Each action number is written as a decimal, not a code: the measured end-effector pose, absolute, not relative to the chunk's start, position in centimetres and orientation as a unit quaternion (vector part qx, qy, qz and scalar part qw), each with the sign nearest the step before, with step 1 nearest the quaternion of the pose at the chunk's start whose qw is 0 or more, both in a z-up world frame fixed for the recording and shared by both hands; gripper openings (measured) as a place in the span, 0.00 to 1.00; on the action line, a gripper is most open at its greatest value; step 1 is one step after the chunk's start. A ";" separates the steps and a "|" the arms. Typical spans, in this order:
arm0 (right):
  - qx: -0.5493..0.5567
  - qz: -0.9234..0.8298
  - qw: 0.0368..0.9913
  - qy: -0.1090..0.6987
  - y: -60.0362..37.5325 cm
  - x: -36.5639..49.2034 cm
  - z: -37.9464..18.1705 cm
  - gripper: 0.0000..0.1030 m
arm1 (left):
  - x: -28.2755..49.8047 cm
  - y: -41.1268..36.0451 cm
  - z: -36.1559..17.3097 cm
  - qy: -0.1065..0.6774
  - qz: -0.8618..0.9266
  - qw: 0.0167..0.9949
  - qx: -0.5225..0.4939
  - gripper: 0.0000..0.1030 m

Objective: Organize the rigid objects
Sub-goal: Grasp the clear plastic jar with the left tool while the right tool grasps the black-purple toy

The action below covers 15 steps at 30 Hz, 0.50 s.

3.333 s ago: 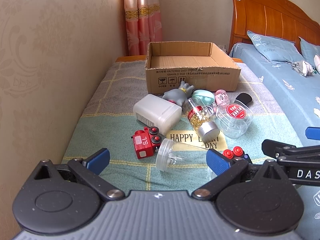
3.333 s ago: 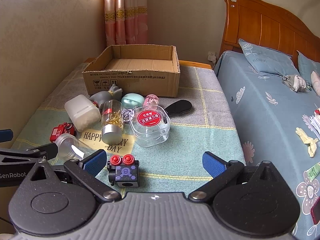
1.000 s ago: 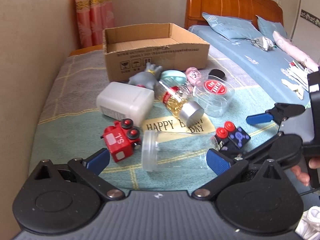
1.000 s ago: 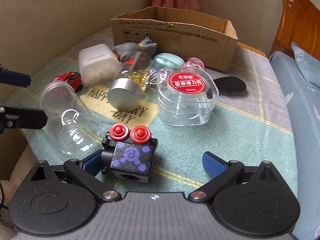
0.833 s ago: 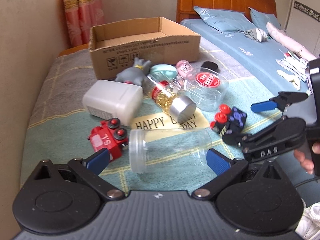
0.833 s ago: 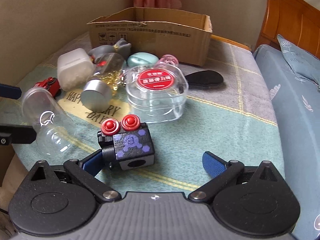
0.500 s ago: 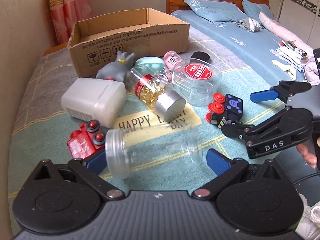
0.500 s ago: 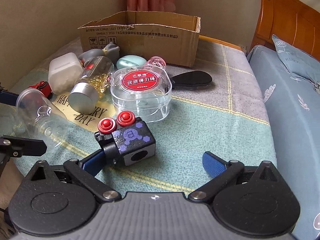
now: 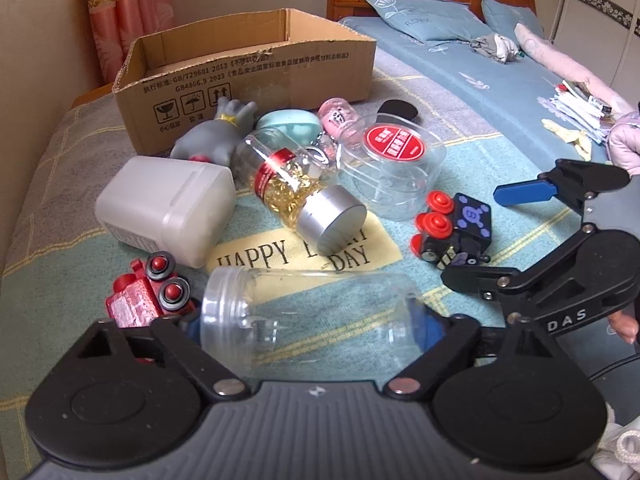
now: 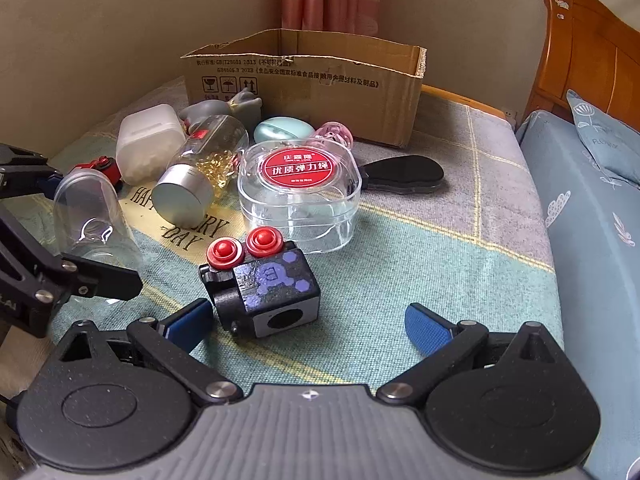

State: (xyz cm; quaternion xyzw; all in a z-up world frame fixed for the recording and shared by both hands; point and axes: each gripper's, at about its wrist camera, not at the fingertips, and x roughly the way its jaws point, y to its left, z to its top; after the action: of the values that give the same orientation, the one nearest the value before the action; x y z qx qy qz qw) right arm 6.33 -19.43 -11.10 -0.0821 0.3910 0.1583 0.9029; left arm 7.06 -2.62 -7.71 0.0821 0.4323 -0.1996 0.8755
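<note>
My main worry is the clear jar (image 9: 308, 316): it lies on its side on the checked blanket (image 9: 60, 208), smooth and round, and I judge that a squeeze landing off its middle could squirt it forward into the red toy truck (image 9: 148, 296) just beside its mouth, or roll it onto the "HAPPY DAY" card (image 9: 280, 252). The left gripper (image 9: 310, 326) has just been closing, its jaws astride the jar lengthwise, one blue pad at the rim and the other at the base; through the clear plastic I cannot be sure the pads are pressing yet, so I treat it as not gripped. The second risk is on my other side: the right gripper (image 10: 308, 320) is spread wide, holding nothing, with its left pad very close to or just touching the black-and-purple toy block (image 10: 264, 284), and a careless squeeze could tip the block or knock it toward the round clear case with the red label (image 10: 298, 196). The two grippers are near each other and could collide. The cardboard box (image 9: 248, 72) stands open behind the clutter, none of the items in it yet.
</note>
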 end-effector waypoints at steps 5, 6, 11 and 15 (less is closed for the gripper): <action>-0.095 0.184 0.899 0.386 -18.8 6.7 -11.1 1.00 | 7.1 -2.3 -7.5 0.431 -0.201 0.877 0.071 0.87; -0.099 0.190 0.898 0.385 -18.6 6.7 -11.1 1.00 | 7.2 -2.3 -7.5 0.431 -0.201 0.877 0.071 0.87; -0.118 0.217 0.892 0.378 -17.7 7.0 -11.0 0.99 | 7.3 -2.2 -7.6 0.434 -0.199 0.876 0.071 0.87; -0.118 0.237 0.887 0.378 -17.6 7.1 -10.8 0.93 | 7.3 -1.9 -7.7 0.436 -0.195 0.876 0.070 0.87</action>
State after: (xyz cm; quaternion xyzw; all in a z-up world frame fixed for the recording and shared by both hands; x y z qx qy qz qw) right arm 7.06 -17.57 -10.84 -0.1183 0.3776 0.2369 0.8873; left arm 7.26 -1.94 -7.67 0.0701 0.4356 -0.1952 0.8759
